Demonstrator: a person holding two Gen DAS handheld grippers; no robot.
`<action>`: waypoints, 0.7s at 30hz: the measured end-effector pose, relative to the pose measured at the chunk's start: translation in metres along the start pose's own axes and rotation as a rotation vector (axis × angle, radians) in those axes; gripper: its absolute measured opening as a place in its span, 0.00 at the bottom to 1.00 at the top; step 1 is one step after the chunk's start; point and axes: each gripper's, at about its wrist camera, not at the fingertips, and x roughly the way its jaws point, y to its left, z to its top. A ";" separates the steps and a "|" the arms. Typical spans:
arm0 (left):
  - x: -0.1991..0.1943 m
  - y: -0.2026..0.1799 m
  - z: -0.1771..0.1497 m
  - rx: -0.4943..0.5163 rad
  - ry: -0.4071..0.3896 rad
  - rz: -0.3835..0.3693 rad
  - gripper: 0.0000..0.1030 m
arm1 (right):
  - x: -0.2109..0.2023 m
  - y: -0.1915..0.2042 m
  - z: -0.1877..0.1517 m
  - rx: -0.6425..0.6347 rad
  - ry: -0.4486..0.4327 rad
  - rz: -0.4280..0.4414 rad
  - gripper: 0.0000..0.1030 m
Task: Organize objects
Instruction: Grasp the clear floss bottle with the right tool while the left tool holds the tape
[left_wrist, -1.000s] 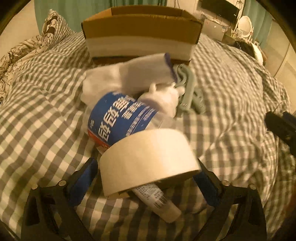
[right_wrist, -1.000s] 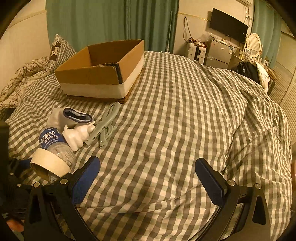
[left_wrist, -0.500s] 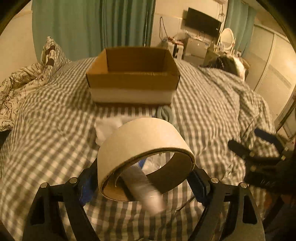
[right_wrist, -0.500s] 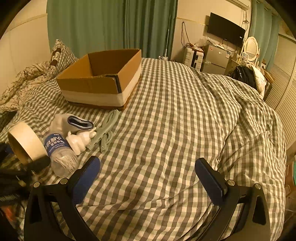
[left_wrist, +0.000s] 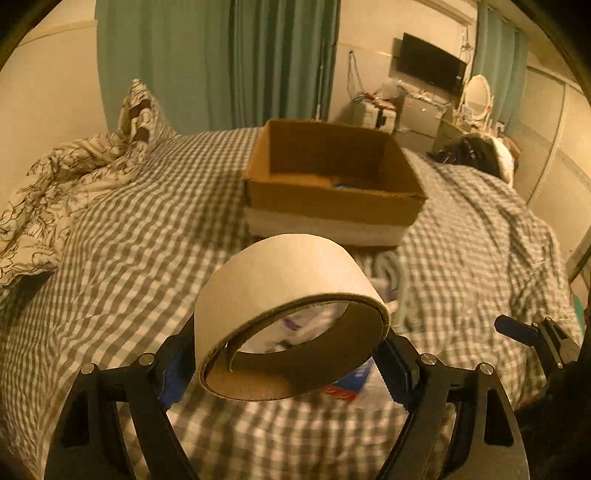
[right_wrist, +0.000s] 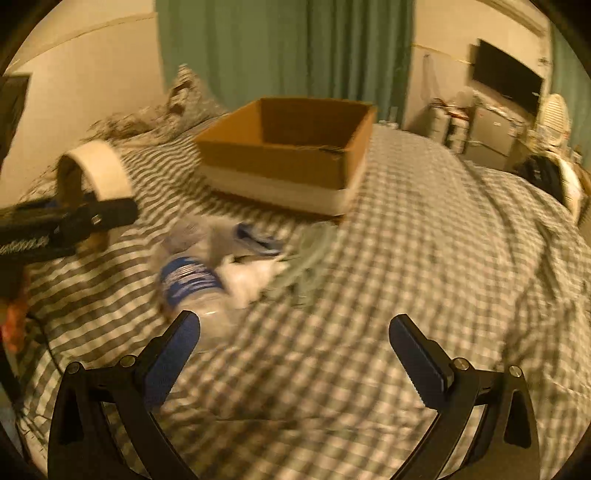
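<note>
My left gripper (left_wrist: 288, 354) is shut on a wide roll of cream tape (left_wrist: 284, 291) and holds it in the air above the checked bed, short of the open cardboard box (left_wrist: 332, 199). The roll also shows in the right wrist view (right_wrist: 96, 173), at the left. My right gripper (right_wrist: 293, 341) is open and empty, low over the bed. Just ahead of it lie a water bottle with a blue label (right_wrist: 192, 284), a white toy (right_wrist: 247, 277), a white sock with a blue cuff (right_wrist: 255, 236) and a grey-green clip (right_wrist: 314, 258).
A checked duvet (right_wrist: 424, 240) covers the bed. A patterned pillow and a crumpled blanket (left_wrist: 74, 173) lie at the far left. Green curtains, a TV and a dresser stand behind the box. The box holds something blue (left_wrist: 347, 184).
My left gripper has lifted the tape roll off the pile and raised it toward the box. My right gripper has moved left toward the bottle and the pile.
</note>
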 end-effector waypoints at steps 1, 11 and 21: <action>0.005 0.004 -0.003 -0.001 0.010 0.010 0.84 | 0.006 0.006 0.000 -0.010 0.009 0.017 1.00; 0.032 0.023 -0.025 -0.006 0.068 0.039 0.84 | 0.069 0.050 0.011 -0.127 0.095 0.105 1.00; 0.039 0.032 -0.031 -0.040 0.084 0.012 0.84 | 0.100 0.073 0.008 -0.186 0.163 0.121 0.76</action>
